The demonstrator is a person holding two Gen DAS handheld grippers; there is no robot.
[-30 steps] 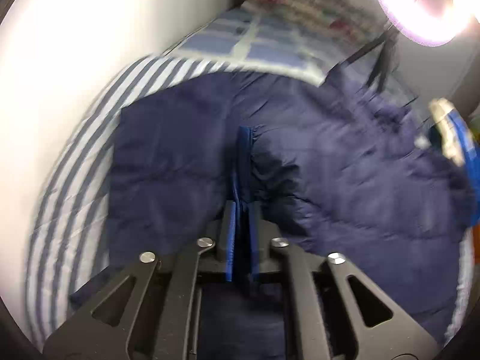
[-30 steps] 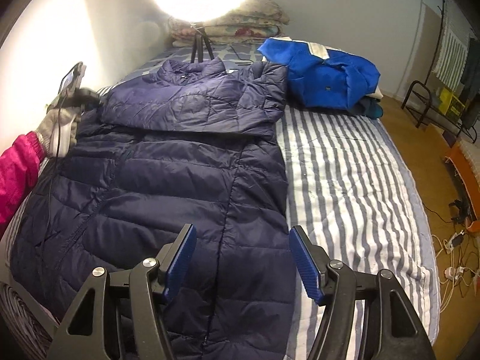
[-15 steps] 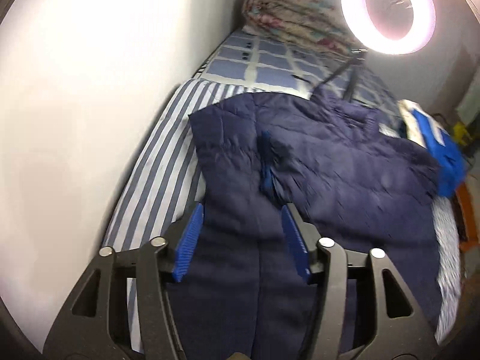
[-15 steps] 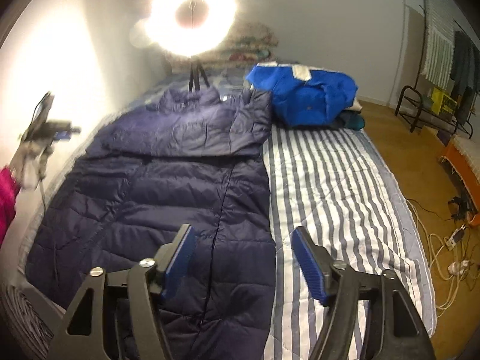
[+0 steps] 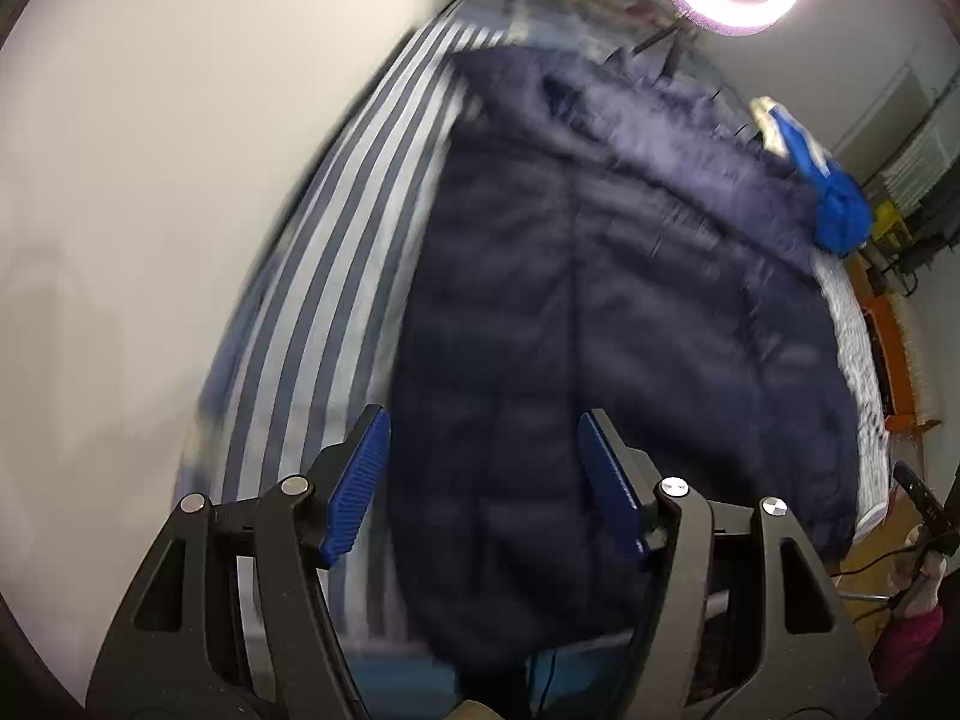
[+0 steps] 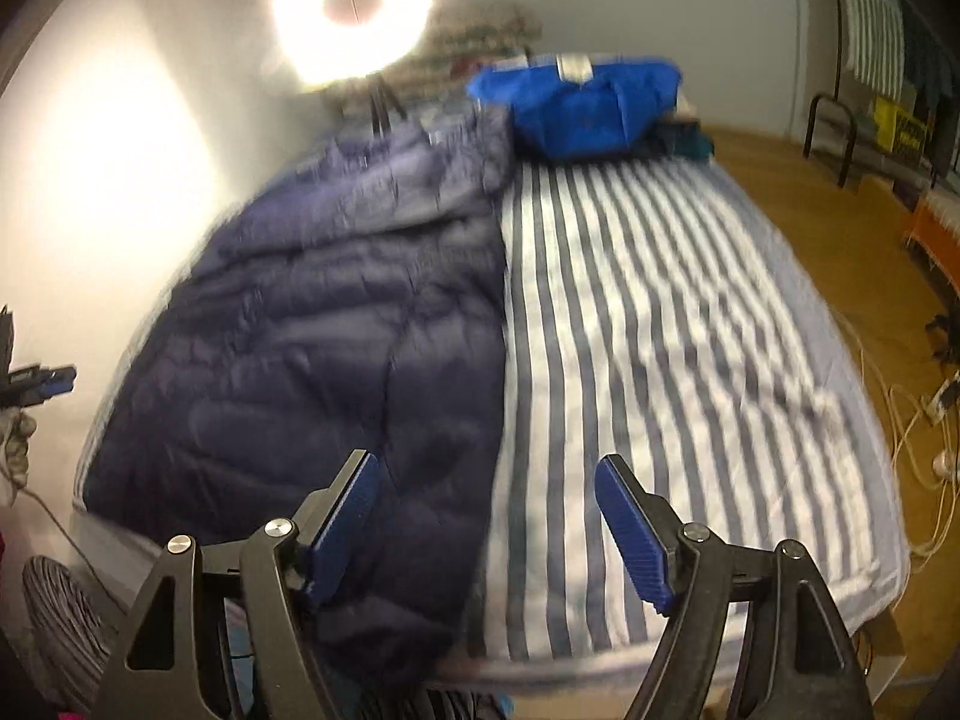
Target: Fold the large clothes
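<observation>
A navy quilted puffer coat (image 6: 336, 324), its stitched cloth shell faintly sheened, lies on a matt striped woven bedspread (image 6: 678, 324). A bright blue jacket (image 6: 582, 102) looks like smooth synthetic fabric. Each claw (image 5: 483, 474) (image 6: 486, 516) is matt black plastic with ribbed blue pads (image 5: 357, 480) and shiny metal rivets (image 5: 672, 485). The floor (image 6: 840, 228) is smooth wood.

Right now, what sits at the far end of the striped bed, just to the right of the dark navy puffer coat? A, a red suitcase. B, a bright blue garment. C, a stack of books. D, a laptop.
B: in the right wrist view a bright blue garment lies bunched beside the top of the navy puffer coat on the striped bed.
</observation>
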